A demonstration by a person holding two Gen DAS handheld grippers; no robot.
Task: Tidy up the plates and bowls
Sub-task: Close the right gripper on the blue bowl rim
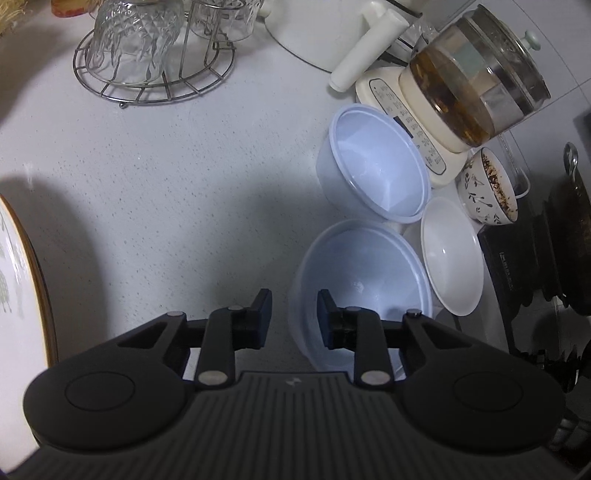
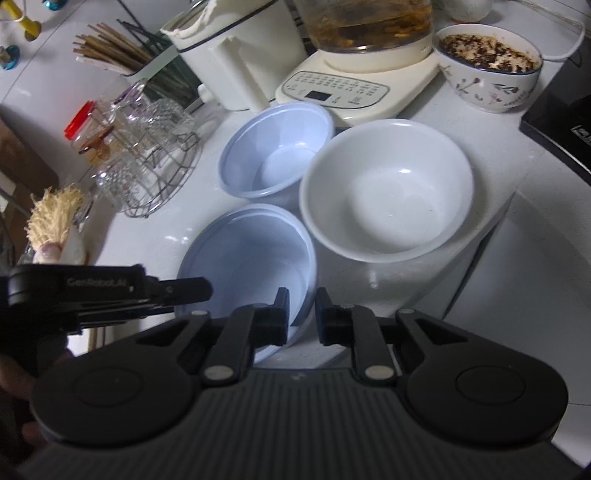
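Observation:
Two pale blue plastic bowls and a white bowl stand together on the white counter. The near blue bowl (image 1: 360, 280) (image 2: 251, 258) lies right in front of both grippers. The far blue bowl (image 1: 376, 162) (image 2: 277, 147) is behind it, and the white bowl (image 1: 452, 254) (image 2: 388, 188) is beside them. My left gripper (image 1: 294, 308) is open, its jaws straddling the near bowl's left rim. My right gripper (image 2: 301, 308) is open, its jaws straddling that bowl's right rim. The left gripper (image 2: 177, 291) shows at the left of the right wrist view. A gold-rimmed plate (image 1: 22, 288) stands at the far left.
A cream kettle base with a glass teapot (image 1: 476, 77) (image 2: 369, 33) stands behind the bowls. A patterned bowl with dark residue (image 1: 487, 188) (image 2: 491, 66) is to the right. A wire rack of glasses (image 1: 147, 55) (image 2: 147, 155), a white appliance (image 2: 236, 59) and a black stove (image 1: 535, 266) surround the area.

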